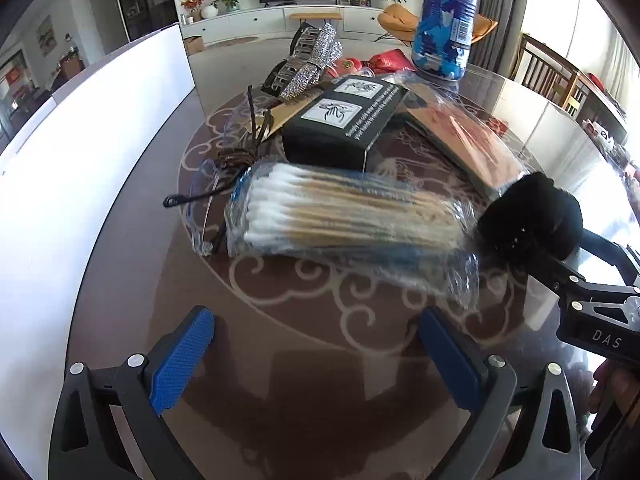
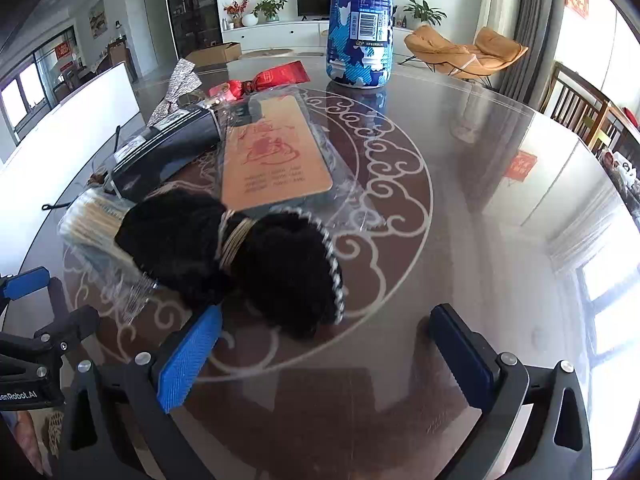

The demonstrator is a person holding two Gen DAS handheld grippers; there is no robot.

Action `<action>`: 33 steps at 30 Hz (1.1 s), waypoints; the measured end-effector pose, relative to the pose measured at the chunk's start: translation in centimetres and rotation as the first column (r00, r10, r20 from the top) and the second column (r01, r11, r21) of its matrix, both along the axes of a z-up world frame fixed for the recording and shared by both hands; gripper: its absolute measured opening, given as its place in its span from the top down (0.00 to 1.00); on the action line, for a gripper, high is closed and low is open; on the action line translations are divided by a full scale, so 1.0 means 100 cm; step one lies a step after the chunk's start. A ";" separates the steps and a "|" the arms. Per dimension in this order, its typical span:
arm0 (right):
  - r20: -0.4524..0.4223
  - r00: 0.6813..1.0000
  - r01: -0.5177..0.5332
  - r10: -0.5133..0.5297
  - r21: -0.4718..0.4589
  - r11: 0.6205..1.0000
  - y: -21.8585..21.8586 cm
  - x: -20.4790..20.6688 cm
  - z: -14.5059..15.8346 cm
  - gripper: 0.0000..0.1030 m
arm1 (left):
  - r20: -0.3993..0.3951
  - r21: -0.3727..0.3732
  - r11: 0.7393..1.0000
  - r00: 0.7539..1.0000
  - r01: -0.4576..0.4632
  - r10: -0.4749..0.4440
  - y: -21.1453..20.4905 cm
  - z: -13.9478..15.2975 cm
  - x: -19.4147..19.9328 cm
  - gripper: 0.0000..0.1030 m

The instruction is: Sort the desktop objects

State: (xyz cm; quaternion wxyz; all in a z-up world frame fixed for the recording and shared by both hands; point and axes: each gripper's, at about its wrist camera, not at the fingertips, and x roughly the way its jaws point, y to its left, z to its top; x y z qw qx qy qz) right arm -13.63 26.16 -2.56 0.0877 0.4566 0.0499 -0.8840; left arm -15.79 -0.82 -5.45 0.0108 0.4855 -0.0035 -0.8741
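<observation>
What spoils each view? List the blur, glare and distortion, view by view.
Left wrist view: motion blur smears the cotton swab pack and the black furry bow; the fisheye lens bends the white board. Right wrist view: sharper; window glare washes out the right side of the glass tabletop, which mirrors the blue bottle; dark corners in both.

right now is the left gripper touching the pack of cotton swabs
Apart. The left wrist view shows bare table between the open left gripper and the pack of cotton swabs, which lies ahead of both fingertips.
</observation>
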 end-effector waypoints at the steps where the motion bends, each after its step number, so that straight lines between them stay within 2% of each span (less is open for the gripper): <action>1: 0.000 1.000 0.005 -0.005 0.000 1.000 0.000 -0.004 0.000 0.00 | -0.016 0.000 1.000 1.000 0.004 -0.004 0.000 0.000 -0.004 0.00; 9: -0.001 1.000 0.008 -0.008 -0.001 1.000 0.000 -0.007 0.000 0.00 | -0.053 0.006 1.000 0.998 0.026 -0.025 -0.005 -0.001 -0.010 0.00; 33: -0.001 1.000 0.009 -0.009 -0.001 1.000 -0.001 -0.008 0.000 0.00 | -0.053 0.009 1.000 0.998 0.023 -0.023 -0.006 -0.001 -0.008 0.00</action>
